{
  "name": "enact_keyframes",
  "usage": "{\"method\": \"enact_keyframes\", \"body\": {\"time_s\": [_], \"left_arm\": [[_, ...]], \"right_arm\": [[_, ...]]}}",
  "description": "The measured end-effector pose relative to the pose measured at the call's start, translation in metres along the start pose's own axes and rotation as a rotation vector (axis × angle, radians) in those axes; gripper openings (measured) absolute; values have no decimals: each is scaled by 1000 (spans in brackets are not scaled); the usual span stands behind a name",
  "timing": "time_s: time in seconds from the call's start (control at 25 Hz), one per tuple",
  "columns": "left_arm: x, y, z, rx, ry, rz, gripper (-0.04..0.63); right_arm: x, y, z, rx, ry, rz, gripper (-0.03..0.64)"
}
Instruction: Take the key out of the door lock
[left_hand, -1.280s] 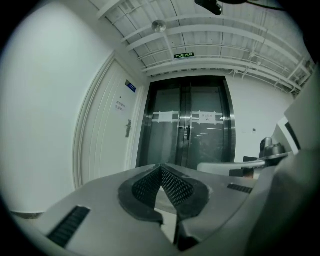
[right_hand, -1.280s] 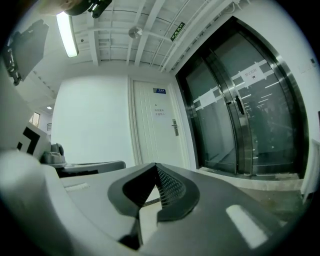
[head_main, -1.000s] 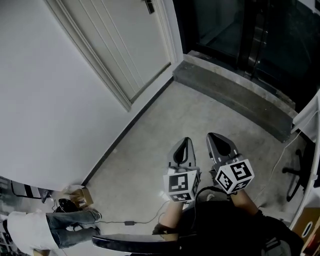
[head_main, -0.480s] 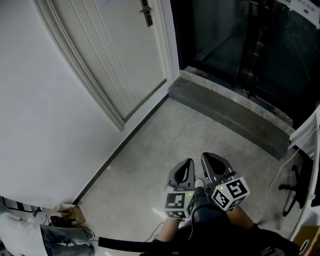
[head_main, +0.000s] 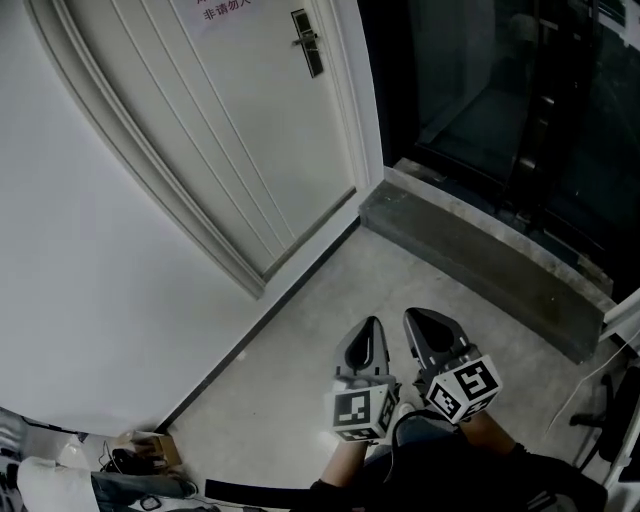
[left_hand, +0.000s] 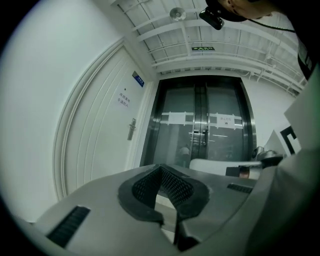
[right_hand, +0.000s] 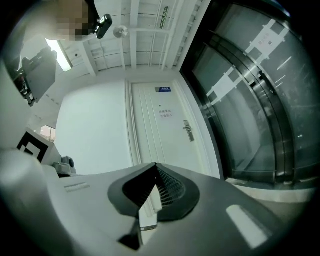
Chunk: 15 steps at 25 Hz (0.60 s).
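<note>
Approach step only, with nothing grasped yet. Standing well back from the white door (head_main: 230, 130), with the left gripper (head_main: 372, 326) and the right gripper (head_main: 424, 318) side by side, low over the concrete floor (head_main: 290, 350) and aimed roughly towards the door. In each gripper view, jaws closed tip to tip and empty, with only wall and door showing beyond them. Far off, near the door's right edge, the dark lock plate (head_main: 307, 42) with its lever handle. Presumably the key sits there too, but it is too small to make out in any view.

Next, in all likelihood:
- Walk up to the door and raise one gripper to lock height.
- Part its jaws and line them up on the key's head.
- Close firmly, turn if the lock demands it, and draw straight out along the keyway.
</note>
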<state>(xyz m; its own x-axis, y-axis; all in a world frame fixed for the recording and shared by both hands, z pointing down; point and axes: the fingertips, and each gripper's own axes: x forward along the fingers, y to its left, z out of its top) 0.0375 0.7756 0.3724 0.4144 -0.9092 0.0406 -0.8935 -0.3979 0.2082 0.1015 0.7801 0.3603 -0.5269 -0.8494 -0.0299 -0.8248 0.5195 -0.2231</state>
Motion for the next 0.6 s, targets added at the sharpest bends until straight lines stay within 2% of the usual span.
{"method": "enact_keyframes", "body": {"time_s": [0.08,0.16,0.32,0.44,0.6], "left_arm": [[25,8,5,-10,4,22,0],[41,20,8,-29,-1,75,0],[65,61,7,-94,-79,209,0],[93,88,7,-111,-84,226,0],[154,123,18,-64,-87,204,0]], "right_arm": [[25,-10,6,-15,0,32,2],[44,-21,8,-10,1,39,2],[77,-47,2,62,11,41,2],[108,-68,-4,71,6,8,2],[173,-90,0,87,-19,24,2]]}}
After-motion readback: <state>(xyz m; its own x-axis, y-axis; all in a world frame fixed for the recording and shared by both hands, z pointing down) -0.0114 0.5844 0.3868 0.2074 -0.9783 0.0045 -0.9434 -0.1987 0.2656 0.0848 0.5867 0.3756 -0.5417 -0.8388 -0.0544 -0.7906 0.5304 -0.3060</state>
